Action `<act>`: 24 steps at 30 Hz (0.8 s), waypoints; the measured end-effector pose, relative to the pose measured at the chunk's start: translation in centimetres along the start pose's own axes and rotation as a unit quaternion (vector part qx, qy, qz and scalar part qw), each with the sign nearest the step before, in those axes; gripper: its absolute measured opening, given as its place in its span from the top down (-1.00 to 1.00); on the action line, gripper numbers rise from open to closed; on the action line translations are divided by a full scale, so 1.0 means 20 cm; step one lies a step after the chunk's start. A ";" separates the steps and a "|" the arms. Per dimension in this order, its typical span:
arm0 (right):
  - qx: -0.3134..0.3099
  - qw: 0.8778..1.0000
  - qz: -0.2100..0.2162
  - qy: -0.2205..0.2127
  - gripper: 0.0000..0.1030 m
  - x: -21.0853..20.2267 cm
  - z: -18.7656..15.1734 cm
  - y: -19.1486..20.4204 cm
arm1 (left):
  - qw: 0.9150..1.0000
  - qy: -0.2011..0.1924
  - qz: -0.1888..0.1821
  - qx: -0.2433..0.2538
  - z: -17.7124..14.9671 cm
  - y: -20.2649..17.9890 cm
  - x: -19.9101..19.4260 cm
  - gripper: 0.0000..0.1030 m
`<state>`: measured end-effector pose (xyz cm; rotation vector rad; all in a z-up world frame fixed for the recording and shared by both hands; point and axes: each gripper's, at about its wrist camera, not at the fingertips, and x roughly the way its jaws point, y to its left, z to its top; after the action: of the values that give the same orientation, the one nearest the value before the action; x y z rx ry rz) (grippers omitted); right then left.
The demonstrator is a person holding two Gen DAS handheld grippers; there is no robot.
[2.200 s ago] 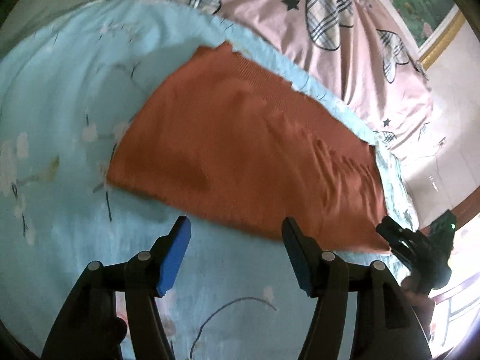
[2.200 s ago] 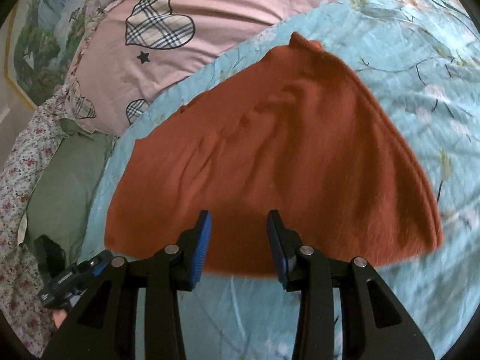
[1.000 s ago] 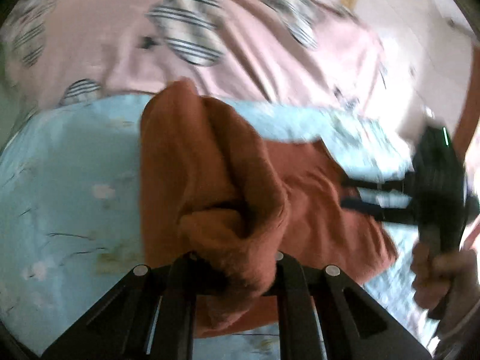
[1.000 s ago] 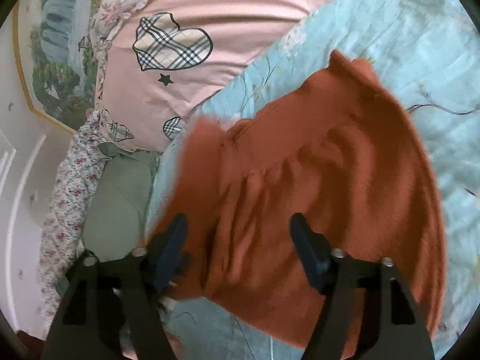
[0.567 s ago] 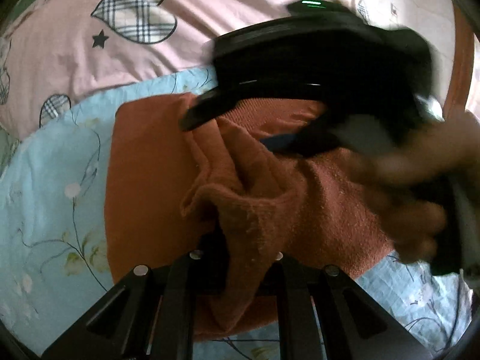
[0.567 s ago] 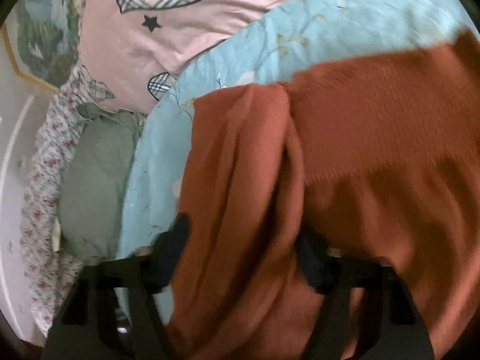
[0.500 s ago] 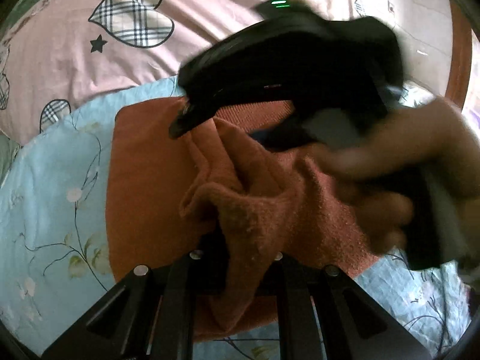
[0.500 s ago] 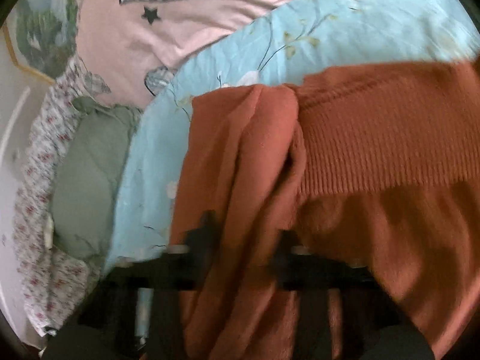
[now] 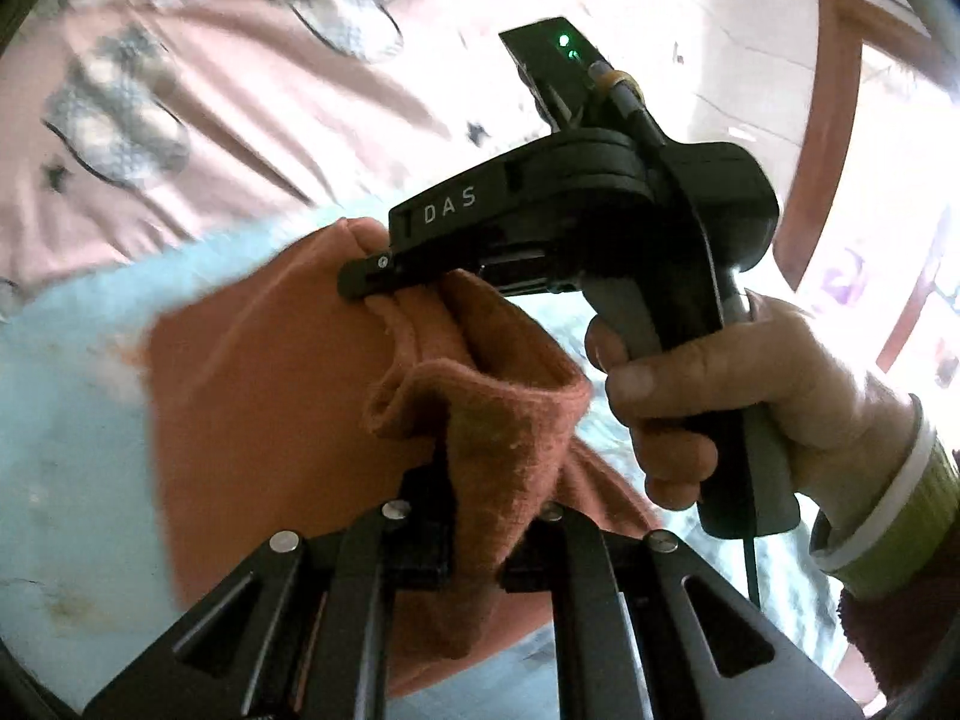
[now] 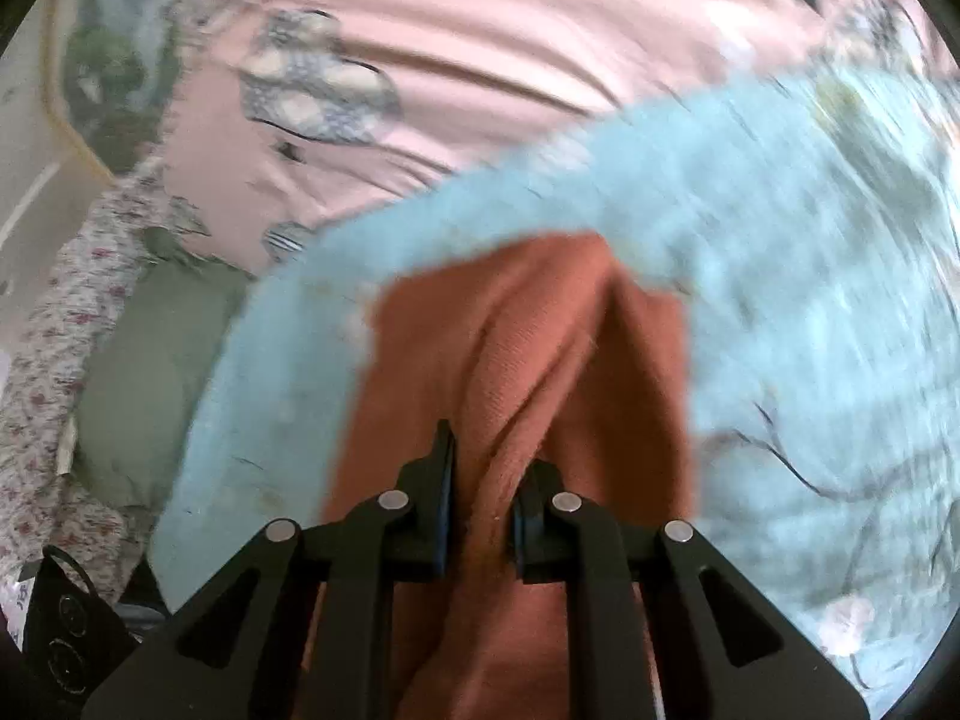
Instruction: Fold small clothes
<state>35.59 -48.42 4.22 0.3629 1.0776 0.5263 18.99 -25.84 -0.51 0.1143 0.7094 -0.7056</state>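
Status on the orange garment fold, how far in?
Done: both grips made. In hand: the left gripper and right gripper are each shut on the orange garment, bunched and lifted above the blue floral sheet. Left: laying the fold flat and releasing; no tidy fold is visible.

The knit garment (image 10: 528,360) lies on the floral blanket (image 10: 780,276), near its far edge. Beyond that edge lies the heart-print quilt (image 10: 480,30); a cushion (image 10: 144,372) sits off the blanket's left edge.
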 end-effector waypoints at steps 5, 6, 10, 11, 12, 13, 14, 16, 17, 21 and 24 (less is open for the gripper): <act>0.003 1.000 0.009 -0.006 0.69 -0.03 -0.02 -0.07 | 0.999 0.040 -0.006 -0.007 -0.06 -0.05 0.16 0.83; 0.000 1.000 0.009 -0.010 0.69 -0.05 -0.01 -0.07 | 0.999 0.040 -0.005 -0.005 -0.06 -0.06 0.16 0.83; 0.000 0.999 -0.031 0.009 0.66 0.00 -0.05 -0.09 | 0.999 0.036 -0.012 0.002 -0.04 -0.06 0.16 0.77; 0.002 0.999 -0.041 0.009 0.64 0.00 -0.06 -0.10 | 0.999 0.043 -0.018 0.000 -0.05 -0.06 0.17 0.70; 0.007 0.999 -0.044 0.004 0.62 -0.01 -0.07 -0.11 | 0.998 0.055 -0.026 -0.006 -0.06 -0.05 0.19 0.68; 0.011 0.999 -0.046 -0.002 0.59 -0.04 -0.08 -0.11 | 0.997 0.062 -0.033 -0.010 -0.07 -0.06 0.18 0.62; 0.012 0.998 -0.054 -0.010 0.52 -0.08 -0.10 -0.11 | 0.997 0.065 -0.039 -0.015 -0.09 -0.07 0.17 0.54; 0.006 0.997 -0.079 -0.023 0.50 -0.14 -0.12 -0.08 | 0.997 0.057 -0.047 -0.022 -0.12 -0.05 0.10 0.32; 0.005 0.995 -0.091 -0.028 0.43 -0.17 -0.13 -0.07 | 0.997 0.049 -0.046 -0.026 -0.14 -0.02 0.04 0.10; 0.024 0.996 -0.070 -0.044 -0.53 -0.27 -0.17 -0.07 | 0.997 0.028 -0.028 -0.060 -0.20 0.14 -0.16 -0.28; 0.026 0.997 -0.059 -0.044 -0.56 -0.30 -0.21 -0.06 | 0.995 0.020 0.001 -0.096 -0.25 0.31 -0.27 -0.44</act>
<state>29.89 -52.77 6.21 0.3618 1.0226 0.3746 17.18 -16.40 -1.79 -0.0474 0.8117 -0.6313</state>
